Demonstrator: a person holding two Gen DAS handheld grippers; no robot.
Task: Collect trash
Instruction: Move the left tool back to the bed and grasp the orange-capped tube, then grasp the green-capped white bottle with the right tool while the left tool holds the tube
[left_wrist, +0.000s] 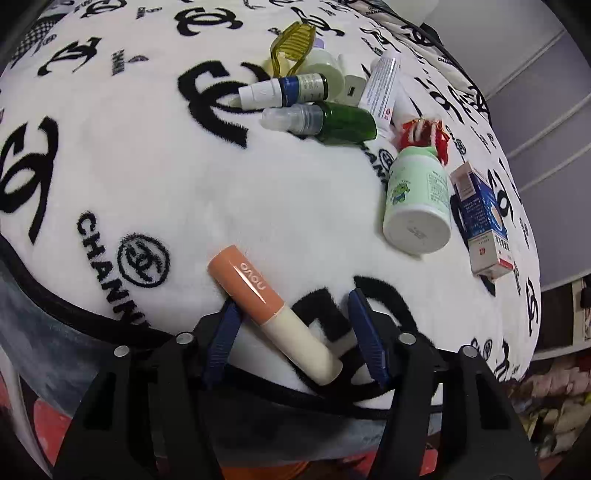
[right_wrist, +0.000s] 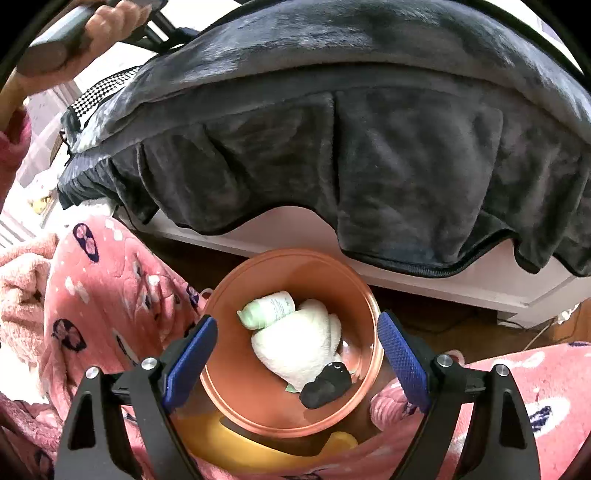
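In the left wrist view my left gripper (left_wrist: 295, 332) is open around an orange-and-cream lipstick tube (left_wrist: 273, 314) lying on the white logo blanket (left_wrist: 147, 166). The tube rests against the left finger. Farther off lie a green bottle (left_wrist: 332, 122), a blue-banded dropper bottle (left_wrist: 284, 92), a pale green bottle (left_wrist: 417, 199), a blue box (left_wrist: 480, 218), a white box (left_wrist: 380, 88) and yellow glasses (left_wrist: 291, 44). In the right wrist view my right gripper (right_wrist: 295, 354) is open and empty above an orange bin (right_wrist: 236, 384) holding a pale green bottle (right_wrist: 269, 308), a white cloth wad (right_wrist: 299, 347) and a black lump (right_wrist: 325, 384).
A red-and-white tassel toy (left_wrist: 424, 136) lies beside the pale green bottle. A dark grey blanket (right_wrist: 369, 147) hangs over the white bed frame (right_wrist: 443, 284) behind the bin. The person's pink pyjama legs (right_wrist: 110, 295) flank the bin.
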